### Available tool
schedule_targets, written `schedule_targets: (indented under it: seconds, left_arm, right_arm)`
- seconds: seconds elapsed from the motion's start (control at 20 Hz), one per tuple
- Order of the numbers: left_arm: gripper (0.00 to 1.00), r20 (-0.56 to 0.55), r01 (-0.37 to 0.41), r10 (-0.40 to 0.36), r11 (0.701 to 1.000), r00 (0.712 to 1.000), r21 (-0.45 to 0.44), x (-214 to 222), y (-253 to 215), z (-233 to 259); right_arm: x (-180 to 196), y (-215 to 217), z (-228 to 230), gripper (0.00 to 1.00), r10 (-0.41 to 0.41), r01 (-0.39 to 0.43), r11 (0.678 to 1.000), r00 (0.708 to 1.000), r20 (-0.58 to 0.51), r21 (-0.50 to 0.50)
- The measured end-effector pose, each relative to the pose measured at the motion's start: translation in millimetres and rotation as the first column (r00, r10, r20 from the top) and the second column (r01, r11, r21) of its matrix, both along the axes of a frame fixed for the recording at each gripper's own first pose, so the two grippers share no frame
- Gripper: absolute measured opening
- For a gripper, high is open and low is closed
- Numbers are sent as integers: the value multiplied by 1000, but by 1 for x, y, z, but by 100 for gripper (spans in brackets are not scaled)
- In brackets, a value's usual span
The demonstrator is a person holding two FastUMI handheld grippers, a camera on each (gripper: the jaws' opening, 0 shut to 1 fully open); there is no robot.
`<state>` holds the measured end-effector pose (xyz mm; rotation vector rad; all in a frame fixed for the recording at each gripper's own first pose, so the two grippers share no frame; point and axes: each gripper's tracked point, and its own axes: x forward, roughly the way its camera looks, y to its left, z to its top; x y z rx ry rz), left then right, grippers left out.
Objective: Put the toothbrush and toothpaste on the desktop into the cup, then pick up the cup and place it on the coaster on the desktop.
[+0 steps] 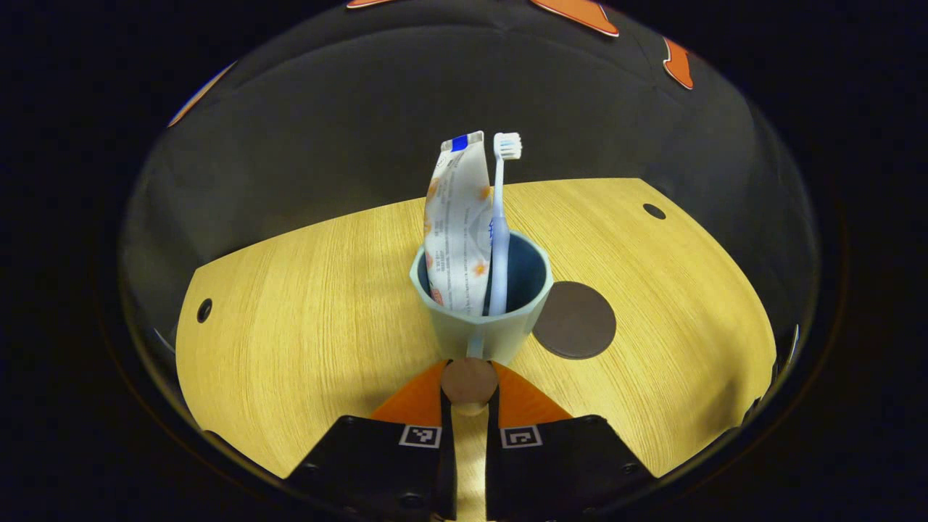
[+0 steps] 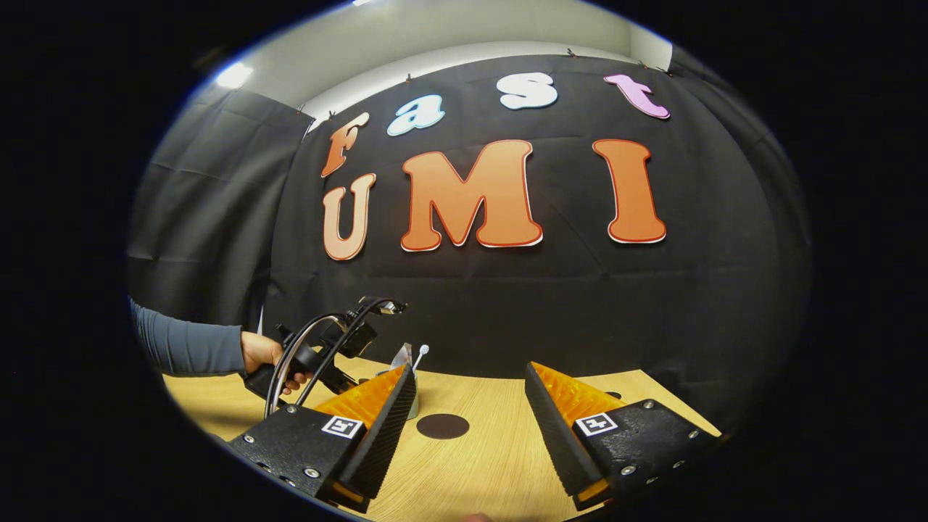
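At frame centre, our left gripper (image 1: 470, 406) pinches the handle of the cup (image 1: 481, 308), tube (image 1: 457, 225) and brush (image 1: 500, 232) inside; coaster (image 1: 575, 320) just right. A tilt could spill them. Right gripper (image 2: 470, 406) gapes, idle.

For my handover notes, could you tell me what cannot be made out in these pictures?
- Left gripper view: the cup wall hides the lower ends of the toothpaste and toothbrush.
- Right gripper view: the right gripper finger covers most of the cup.
- Whether the cup touches the coaster: cannot tell.
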<state>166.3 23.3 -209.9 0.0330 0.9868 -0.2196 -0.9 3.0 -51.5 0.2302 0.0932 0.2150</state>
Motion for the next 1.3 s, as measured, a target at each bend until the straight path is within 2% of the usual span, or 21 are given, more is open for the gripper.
schedule_targets:
  seconds: [0.15,0.2,0.25,0.35,0.45,0.5,0.55,0.65,0.75,0.8,0.85,0.9,0.95,1.0,1.05,1.3]
  left_arm:
    - [17,-46,23,-22,1000,999,11,-3,-1,-7]
    - [27,-65,31,-29,999,997,26,-1,0,-4]
    - [24,-70,33,-31,999,997,38,5,-1,-5]
    - [37,-81,59,-54,996,995,70,19,-3,0]
    - [60,-129,116,-102,988,986,106,30,-3,-8]
    - [53,-146,140,-121,982,982,128,37,-4,-8]
    - [61,-153,154,-131,977,979,146,45,-7,-12]
    - [59,-180,183,-153,969,972,168,46,-17,-20]
    - [47,-209,185,-145,965,967,184,48,-20,-21]
    - [37,-207,189,-153,967,966,171,54,-26,-26]
    - [41,-205,190,-155,968,966,161,58,-32,-30]
    - [27,-209,188,-154,970,966,152,60,-38,-31]
    - [19,-197,183,-153,973,968,143,66,-43,-30]
    - [24,-195,185,-157,974,968,134,52,-32,-32]
    - [24,-178,176,-152,976,972,128,67,-41,-23]
    - [23,-128,122,-108,986,986,111,73,-41,-19]
  right_arm:
    - [-1,2,-2,91,8,-8,1000,1000,-1,0]
    - [1,3,-3,92,7,-7,1000,1000,-3,-2]
    - [1,2,-4,92,6,-6,1000,1000,-4,-5]
    - [1,0,-4,92,4,-4,1000,1000,-8,-5]
    - [2,-3,-5,92,-1,1,1000,1000,-12,-3]
    - [1,-6,-7,92,-4,4,1000,1000,-14,-3]
    - [2,-8,-8,92,-10,10,1000,1000,-17,-4]
    - [3,-13,-9,93,-22,22,1000,999,-24,1]
    - [2,-19,-13,94,-32,32,999,999,-31,9]
    - [2,-22,-14,94,-38,38,999,999,-32,13]
    - [2,-23,-13,94,-39,40,999,999,-33,19]
    - [4,-23,-13,94,-43,44,999,998,-35,24]
    - [5,-23,-14,94,-42,43,999,998,-38,29]
    - [4,-22,-14,94,-40,41,999,998,-40,30]
    - [4,-21,-16,94,-39,40,999,998,-39,27]
    - [2,-20,-15,94,-36,36,999,999,-35,10]
